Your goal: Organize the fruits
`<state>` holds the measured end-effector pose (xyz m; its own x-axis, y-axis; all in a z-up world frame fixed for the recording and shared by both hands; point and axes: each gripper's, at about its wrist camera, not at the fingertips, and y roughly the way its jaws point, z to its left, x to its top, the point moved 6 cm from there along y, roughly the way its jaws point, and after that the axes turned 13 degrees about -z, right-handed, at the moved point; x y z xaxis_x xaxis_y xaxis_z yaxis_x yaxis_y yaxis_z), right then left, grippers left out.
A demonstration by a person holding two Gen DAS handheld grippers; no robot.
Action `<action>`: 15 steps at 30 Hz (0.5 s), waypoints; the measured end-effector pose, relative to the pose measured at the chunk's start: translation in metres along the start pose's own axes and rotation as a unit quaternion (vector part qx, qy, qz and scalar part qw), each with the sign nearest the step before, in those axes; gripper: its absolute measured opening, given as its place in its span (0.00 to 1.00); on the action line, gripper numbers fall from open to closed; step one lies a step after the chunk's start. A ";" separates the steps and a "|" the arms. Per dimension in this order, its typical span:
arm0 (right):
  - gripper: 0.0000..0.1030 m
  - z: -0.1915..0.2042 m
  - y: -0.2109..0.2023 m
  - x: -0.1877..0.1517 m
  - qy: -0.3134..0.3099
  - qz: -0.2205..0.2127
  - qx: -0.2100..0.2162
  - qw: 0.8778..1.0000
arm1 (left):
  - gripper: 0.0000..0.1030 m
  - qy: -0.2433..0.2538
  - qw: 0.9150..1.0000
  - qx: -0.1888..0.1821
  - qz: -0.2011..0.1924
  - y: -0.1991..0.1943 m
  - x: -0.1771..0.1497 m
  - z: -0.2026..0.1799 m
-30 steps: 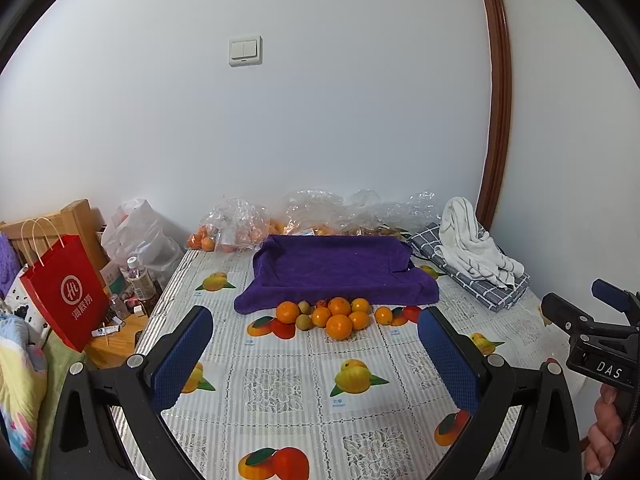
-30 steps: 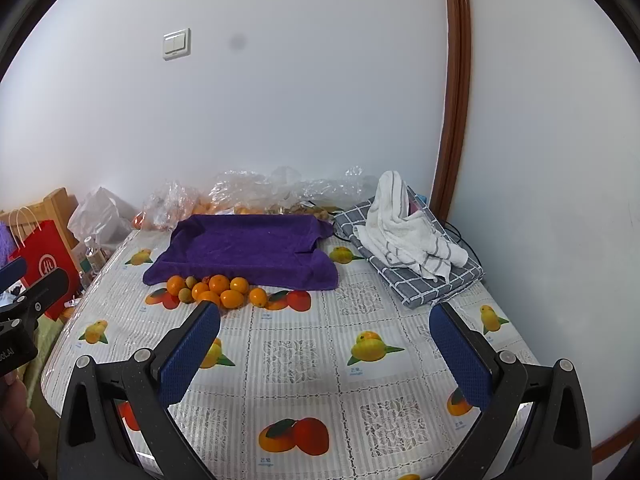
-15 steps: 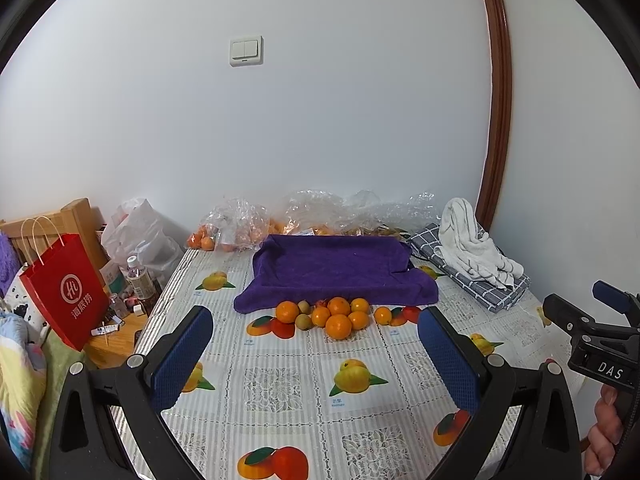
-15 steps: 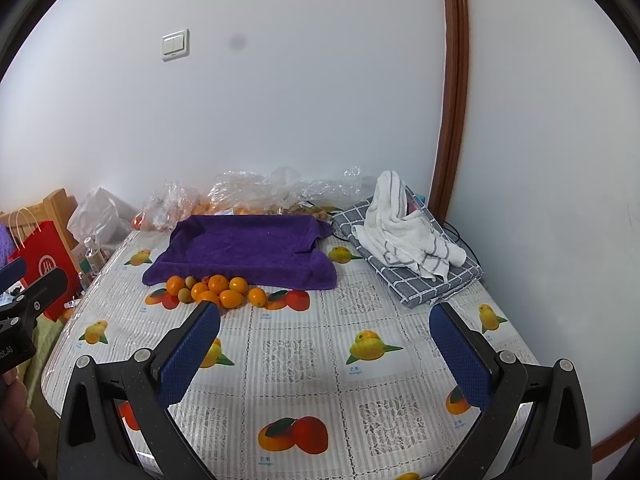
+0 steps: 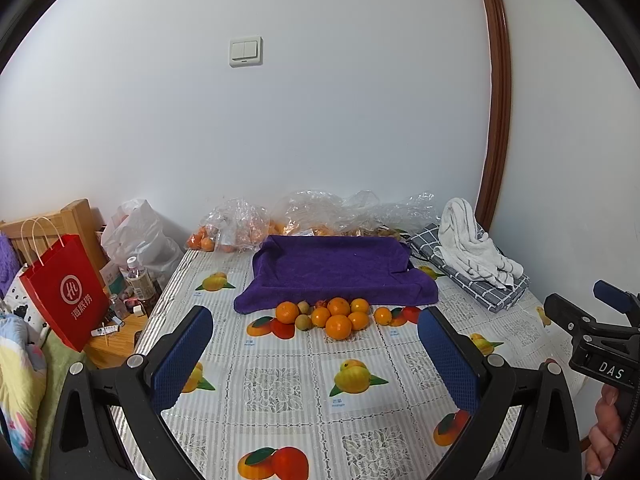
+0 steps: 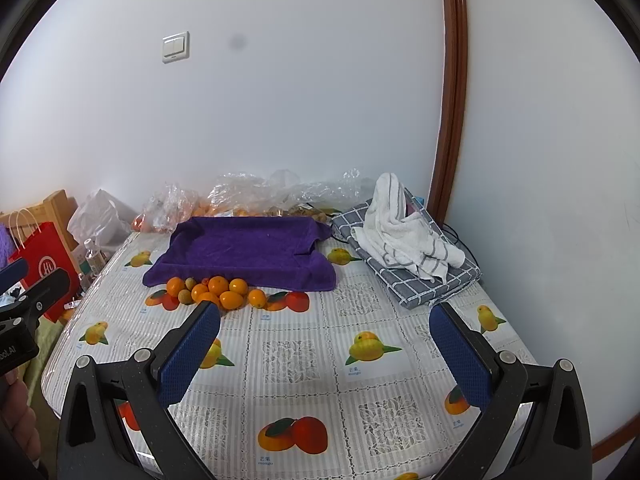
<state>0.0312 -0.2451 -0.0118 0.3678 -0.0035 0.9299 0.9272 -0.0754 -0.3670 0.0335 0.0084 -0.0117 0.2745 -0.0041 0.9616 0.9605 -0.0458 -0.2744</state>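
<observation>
Several oranges (image 5: 338,326) (image 6: 231,299) and a few small green-brown fruits (image 5: 303,322) (image 6: 185,296) lie in a cluster on the fruit-print tablecloth (image 5: 280,392) (image 6: 300,356), just in front of a purple towel (image 5: 332,270) (image 6: 244,246) draped over a tray-like shape. My left gripper (image 5: 316,336) hangs open above the near part of the table, well short of the fruit, nothing between its blue pads. My right gripper (image 6: 324,334) is also open and empty, to the right of the pile. Each gripper shows at the edge of the other's view.
Clear plastic bags (image 5: 240,224) with more oranges lie along the wall behind the towel. A white striped towel (image 6: 404,232) rests on a folded checked cloth (image 6: 424,280) at the right. A red paper bag (image 5: 66,300), bottles and clutter stand left of the table.
Both views have shifted only slightly; the scene sits a touch lower and closer. No fruit has moved and both grippers stay open.
</observation>
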 end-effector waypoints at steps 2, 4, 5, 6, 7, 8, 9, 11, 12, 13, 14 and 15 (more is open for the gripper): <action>1.00 0.000 0.001 0.000 0.002 0.000 0.001 1.000 | 1.00 -0.001 1.000 0.000 -0.001 0.001 0.001 0.000; 1.00 0.001 0.002 0.000 0.002 -0.001 0.002 1.000 | 1.00 -0.002 1.000 -0.001 -0.001 0.002 0.001 -0.001; 1.00 0.001 0.002 0.000 0.002 -0.001 0.003 1.000 | 1.00 -0.001 1.000 0.001 -0.002 0.001 0.000 -0.001; 1.00 0.002 0.003 -0.001 0.000 -0.002 0.005 1.000 | 1.00 -0.002 1.000 0.001 -0.001 0.001 0.000 -0.001; 1.00 0.003 0.005 -0.001 -0.001 -0.002 0.007 1.000 | 1.00 -0.001 1.000 -0.001 -0.001 0.001 0.000 -0.001; 1.00 0.004 0.006 -0.002 -0.003 -0.003 0.007 1.000 | 1.00 0.000 1.000 -0.002 0.000 0.003 0.000 -0.002; 1.00 0.005 0.007 -0.002 -0.004 -0.003 0.009 1.000 | 1.00 0.000 1.000 -0.001 0.001 0.004 0.000 -0.003; 1.00 0.006 0.011 -0.004 -0.003 -0.002 0.013 1.000 | 1.00 -0.001 1.000 -0.001 0.002 0.008 -0.001 -0.002; 1.00 0.006 0.013 -0.004 -0.001 -0.002 0.015 1.000 | 1.00 -0.003 1.000 -0.001 0.003 0.010 -0.001 -0.002; 1.00 0.006 0.016 -0.005 0.000 -0.001 0.016 1.000 | 1.00 -0.006 1.000 0.002 0.004 0.013 -0.002 -0.001; 1.00 0.007 0.019 -0.006 0.000 0.001 0.016 1.000 | 1.00 -0.009 1.000 0.005 0.006 0.016 -0.002 0.002; 1.00 0.007 0.021 -0.007 0.000 0.002 0.017 1.000 | 1.00 -0.013 1.000 0.006 0.007 0.019 -0.003 0.004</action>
<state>0.0486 -0.2392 -0.0258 0.3720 -0.0041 0.9282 0.9274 -0.0411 -0.3718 0.0510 0.0112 -0.0197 0.2882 0.0209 0.9573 0.9572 -0.0345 -0.2874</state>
